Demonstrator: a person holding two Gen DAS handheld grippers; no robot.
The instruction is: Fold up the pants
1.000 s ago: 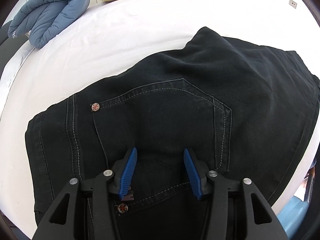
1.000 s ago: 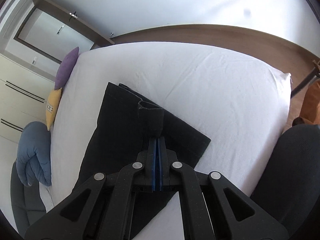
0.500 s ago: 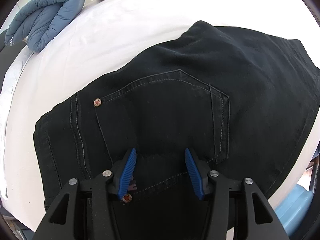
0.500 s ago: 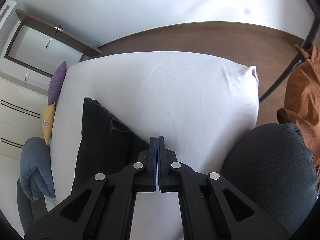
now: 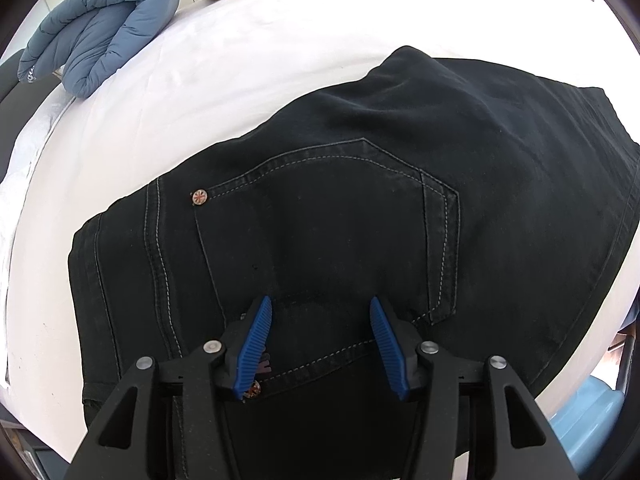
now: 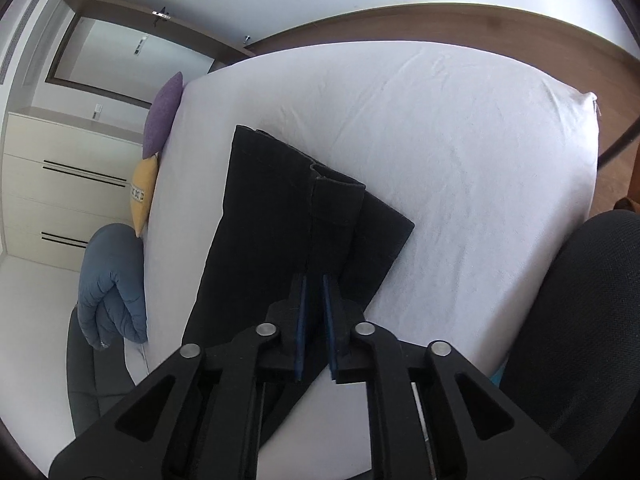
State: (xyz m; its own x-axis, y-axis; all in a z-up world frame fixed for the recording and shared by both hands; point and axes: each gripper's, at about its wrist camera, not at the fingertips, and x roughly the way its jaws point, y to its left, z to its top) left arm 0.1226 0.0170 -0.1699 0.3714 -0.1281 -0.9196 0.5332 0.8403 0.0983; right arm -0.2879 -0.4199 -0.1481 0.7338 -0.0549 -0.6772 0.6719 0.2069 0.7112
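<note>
Pants (image 5: 360, 208) black denim, folded on bed (image 5: 240, 60); back pocket up

left gripper (image 5: 318, 320): jaws spread wide, tilted downward | right gripper (image 6: 314, 300): jaws slightly parted, empty

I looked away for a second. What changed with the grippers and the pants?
The right gripper, shut a second ago, has parted slightly over the pants; whether it grips cloth is unclear. The left gripper stays open over the back pocket. The pants stay on the bed.
</note>
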